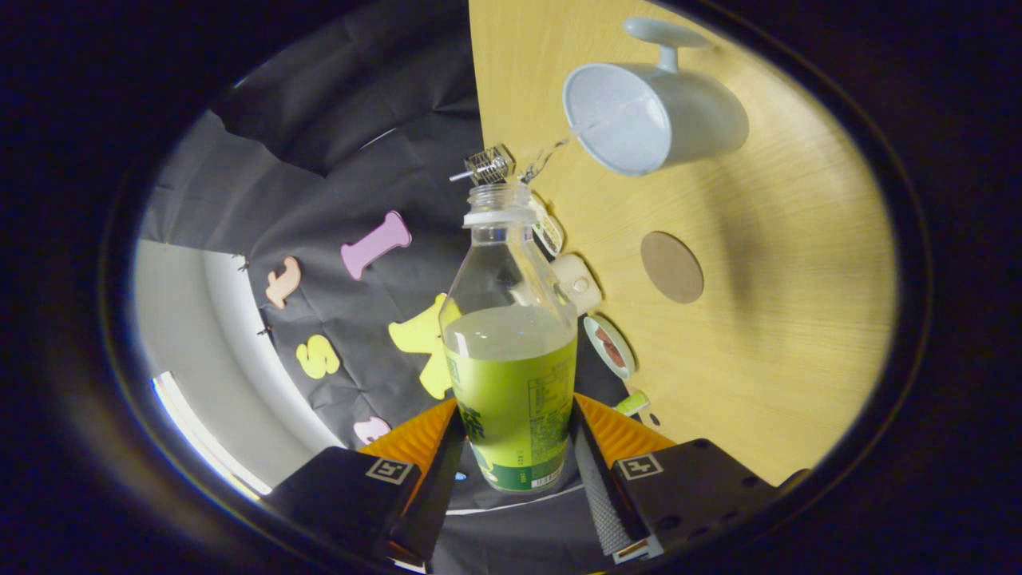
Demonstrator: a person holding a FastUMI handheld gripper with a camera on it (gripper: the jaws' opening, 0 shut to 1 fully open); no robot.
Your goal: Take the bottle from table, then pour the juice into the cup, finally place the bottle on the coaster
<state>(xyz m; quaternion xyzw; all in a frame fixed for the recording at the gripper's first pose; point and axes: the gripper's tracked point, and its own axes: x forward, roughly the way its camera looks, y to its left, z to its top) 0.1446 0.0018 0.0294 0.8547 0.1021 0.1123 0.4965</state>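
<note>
My gripper [515,447] is shut on a clear, uncapped bottle [511,335] with a green label, both fingers pressing its lower sides. The view is rolled, so the wooden table [766,335] stands on edge beyond the bottle. Pale juice fills about the lower half of the bottle and its surface lies well short of the open neck. A light blue cup [651,116] with a handle stands on the table past the bottle's mouth, its opening facing me. A round brown coaster [671,267] lies on the table between the cup and my fingers.
Along the table's edge near the bottle sit several small items: a little wire cage [487,165], a cream block [579,281] and a small round dish [608,345]. The booth's black cloth wall [335,160] hangs beyond the table edge.
</note>
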